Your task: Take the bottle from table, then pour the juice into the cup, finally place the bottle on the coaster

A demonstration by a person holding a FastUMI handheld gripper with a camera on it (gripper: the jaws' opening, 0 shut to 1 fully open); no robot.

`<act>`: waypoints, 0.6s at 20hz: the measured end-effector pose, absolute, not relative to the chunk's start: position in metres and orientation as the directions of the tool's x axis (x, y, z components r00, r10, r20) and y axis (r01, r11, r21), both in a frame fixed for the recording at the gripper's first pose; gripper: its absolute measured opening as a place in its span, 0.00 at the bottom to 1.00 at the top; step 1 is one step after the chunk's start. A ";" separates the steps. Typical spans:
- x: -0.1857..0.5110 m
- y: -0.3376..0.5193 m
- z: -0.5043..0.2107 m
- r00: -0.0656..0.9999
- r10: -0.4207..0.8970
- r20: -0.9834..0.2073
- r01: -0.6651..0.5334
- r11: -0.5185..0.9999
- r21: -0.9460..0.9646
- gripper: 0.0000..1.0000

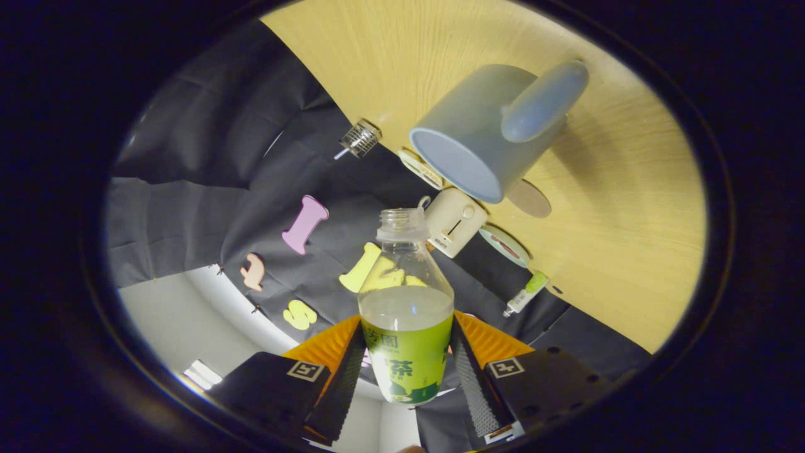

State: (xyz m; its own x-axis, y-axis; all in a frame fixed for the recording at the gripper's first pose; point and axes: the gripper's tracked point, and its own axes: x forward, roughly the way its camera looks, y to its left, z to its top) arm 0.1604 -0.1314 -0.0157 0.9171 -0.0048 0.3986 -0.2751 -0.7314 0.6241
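A clear bottle (405, 314) with a green label and pale juice sits between my fingers, and my gripper (405, 371) is shut on it at the label. Its cap is off and the open neck points ahead. The whole view is rolled over, so the wooden table (629, 207) stands tilted beyond the bottle. The grey-blue cup (484, 135) with its thick handle stands on the table, its open mouth facing the bottle's neck with a gap between them. A round brown coaster (529, 198) lies on the table right beside the cup.
Beyond the bottle neck a cream toaster-like box (454, 221) sits at the table's far edge. Near it lie a round plate (504, 245), a small green-and-white tube (525, 294) and a wire mesh piece (360, 138). Black cloth wall behind.
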 end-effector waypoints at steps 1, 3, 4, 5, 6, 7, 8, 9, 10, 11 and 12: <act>0.160 -0.131 -0.013 0.913 -0.005 0.407 -0.282 -0.728 0.625 0.79; 0.163 -0.129 -0.010 0.920 -0.001 0.391 -0.282 -0.695 0.661 0.79; 0.163 -0.127 -0.008 0.923 0.007 0.384 -0.283 -0.663 0.693 0.79; 0.163 -0.126 -0.005 0.921 0.003 0.390 -0.299 -0.637 0.711 0.79; 0.160 -0.128 -0.001 0.917 0.003 0.400 -0.313 -0.617 0.722 0.79; 0.157 -0.128 0.003 0.911 0.007 0.412 -0.329 -0.589 0.738 0.79; 0.157 -0.125 0.002 0.913 0.018 0.407 -0.332 -0.547 0.768 0.79; 0.159 -0.121 -0.003 0.923 0.034 0.384 -0.321 -0.483 0.815 0.79; 0.160 -0.117 -0.007 0.933 0.056 0.355 -0.304 -0.404 0.863 0.79; 0.160 -0.118 -0.008 0.937 0.065 0.342 -0.306 -0.313 0.899 0.79; 0.158 -0.116 -0.005 0.938 0.080 0.337 -0.313 -0.223 0.923 0.79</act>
